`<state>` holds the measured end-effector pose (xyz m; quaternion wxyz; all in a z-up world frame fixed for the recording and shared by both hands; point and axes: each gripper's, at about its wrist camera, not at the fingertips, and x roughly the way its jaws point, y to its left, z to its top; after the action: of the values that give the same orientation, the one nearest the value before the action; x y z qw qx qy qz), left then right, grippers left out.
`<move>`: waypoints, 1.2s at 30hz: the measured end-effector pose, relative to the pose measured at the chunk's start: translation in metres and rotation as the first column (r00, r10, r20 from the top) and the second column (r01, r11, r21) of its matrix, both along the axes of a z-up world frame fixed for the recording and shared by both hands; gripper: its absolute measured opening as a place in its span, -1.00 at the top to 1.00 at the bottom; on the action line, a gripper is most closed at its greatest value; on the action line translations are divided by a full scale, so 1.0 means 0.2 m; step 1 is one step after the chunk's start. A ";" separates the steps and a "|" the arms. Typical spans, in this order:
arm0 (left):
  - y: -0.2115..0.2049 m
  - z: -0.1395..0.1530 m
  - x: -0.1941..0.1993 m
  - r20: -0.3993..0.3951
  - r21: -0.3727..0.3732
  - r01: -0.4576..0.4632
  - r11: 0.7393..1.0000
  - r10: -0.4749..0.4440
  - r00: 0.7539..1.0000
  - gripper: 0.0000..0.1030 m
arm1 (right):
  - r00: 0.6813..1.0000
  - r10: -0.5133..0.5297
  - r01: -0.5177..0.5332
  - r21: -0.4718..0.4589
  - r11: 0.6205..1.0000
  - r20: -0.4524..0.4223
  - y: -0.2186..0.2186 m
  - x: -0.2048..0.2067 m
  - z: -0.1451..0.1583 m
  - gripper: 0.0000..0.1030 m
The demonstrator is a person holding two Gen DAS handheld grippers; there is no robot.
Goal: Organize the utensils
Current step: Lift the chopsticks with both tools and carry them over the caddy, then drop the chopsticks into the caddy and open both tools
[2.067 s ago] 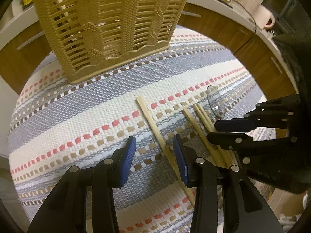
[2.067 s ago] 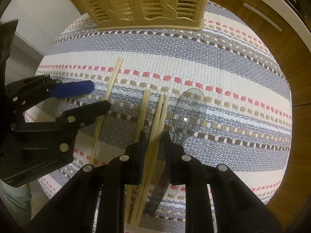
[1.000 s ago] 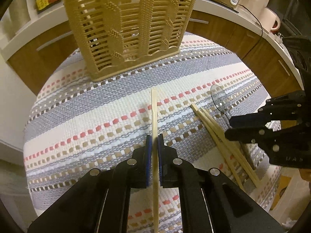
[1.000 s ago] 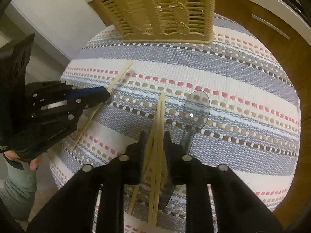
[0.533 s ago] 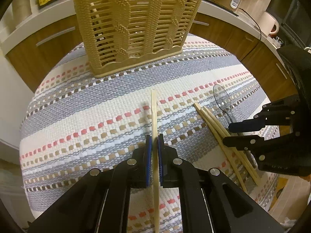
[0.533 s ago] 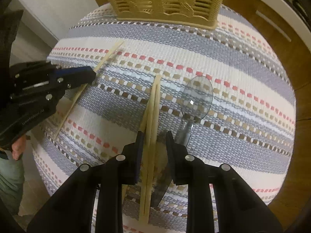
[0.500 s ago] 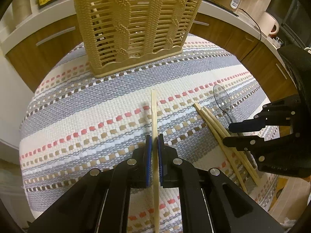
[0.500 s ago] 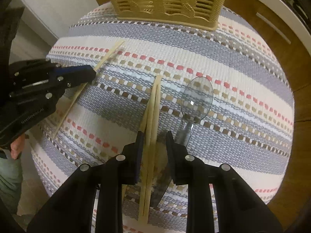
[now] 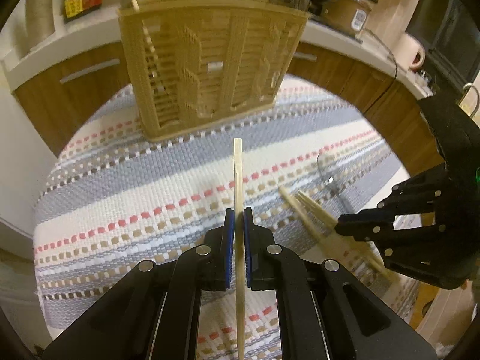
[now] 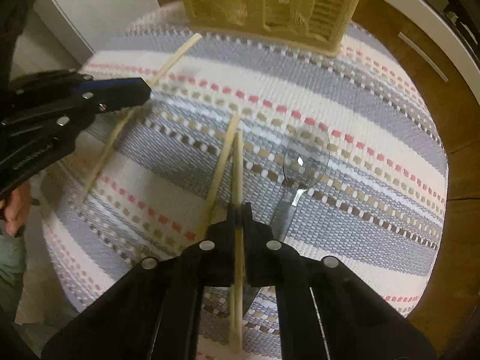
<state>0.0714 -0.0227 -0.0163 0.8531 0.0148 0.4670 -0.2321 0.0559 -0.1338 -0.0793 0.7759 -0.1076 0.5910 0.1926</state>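
Left chopstick [image 9: 238, 177] pale wood, thin, square-tipped, clamped in left gripper [image 9: 239, 225], tip toward slatted basket [image 9: 210, 69]. Right gripper [image 10: 239, 210] clamped on second chopstick [image 10: 238, 165]; loose chopstick [image 10: 220, 165] just beside it on striped mat [image 10: 375, 114]. Clear plastic spoon [image 10: 303, 165] lies near. One stick already stands in basket; most sorting left, by my reckoning.

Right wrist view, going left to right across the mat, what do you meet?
Left tool shut on one chopstick → loose chopstick → chopstick clamped in the right tool → clear spoon.
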 end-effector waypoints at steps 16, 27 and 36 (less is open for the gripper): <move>0.13 0.57 -0.08 0.274 -0.229 -0.084 0.970 0.147 0.950 0.92 | 0.941 -0.090 -0.022 0.324 0.946 0.326 -0.28 -0.13 0.63 0.95; 0.08 0.93 -0.02 0.498 -0.311 -0.066 0.948 0.222 0.838 0.92 | 0.835 -0.198 -0.082 0.473 0.877 0.513 -0.24 0.06 1.14 0.95; 0.10 0.97 0.17 0.610 -0.366 -0.056 0.929 0.285 0.739 0.92 | 0.746 -0.283 -0.068 0.492 0.868 0.602 -0.27 0.26 1.34 0.95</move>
<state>0.1047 -0.0025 0.1782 0.9701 -0.0889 0.0942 -0.2054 0.1079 -0.1885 0.1885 0.9445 0.0647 0.2180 0.2370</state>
